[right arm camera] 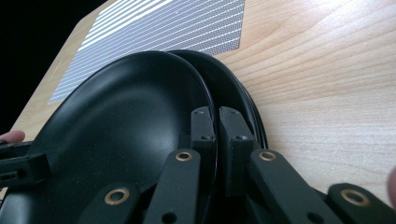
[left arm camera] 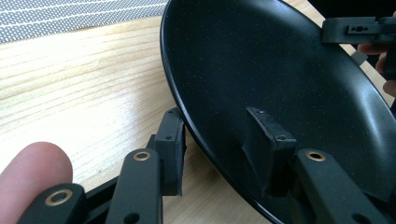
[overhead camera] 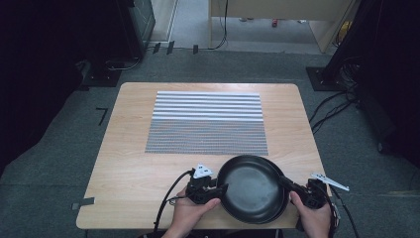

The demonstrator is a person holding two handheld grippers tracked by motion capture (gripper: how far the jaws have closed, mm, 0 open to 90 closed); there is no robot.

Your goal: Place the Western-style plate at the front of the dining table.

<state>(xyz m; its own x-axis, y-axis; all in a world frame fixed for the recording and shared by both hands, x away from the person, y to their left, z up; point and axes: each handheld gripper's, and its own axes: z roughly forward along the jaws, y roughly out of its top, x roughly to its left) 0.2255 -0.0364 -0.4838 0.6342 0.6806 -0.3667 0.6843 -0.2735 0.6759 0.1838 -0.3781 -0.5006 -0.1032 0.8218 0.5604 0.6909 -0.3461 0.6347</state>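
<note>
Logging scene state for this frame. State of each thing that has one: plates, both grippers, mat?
top black plate: tilted, lifted off the stack, empty, gripped at both rims
lower black plates: stacked, resting on the table
left gripper: jaws straddle the top plate's rim, a gap shows at the outer jaw
right gripper: shut on the top plate's rim
striped mat: flat on the table, nothing on it
</note>
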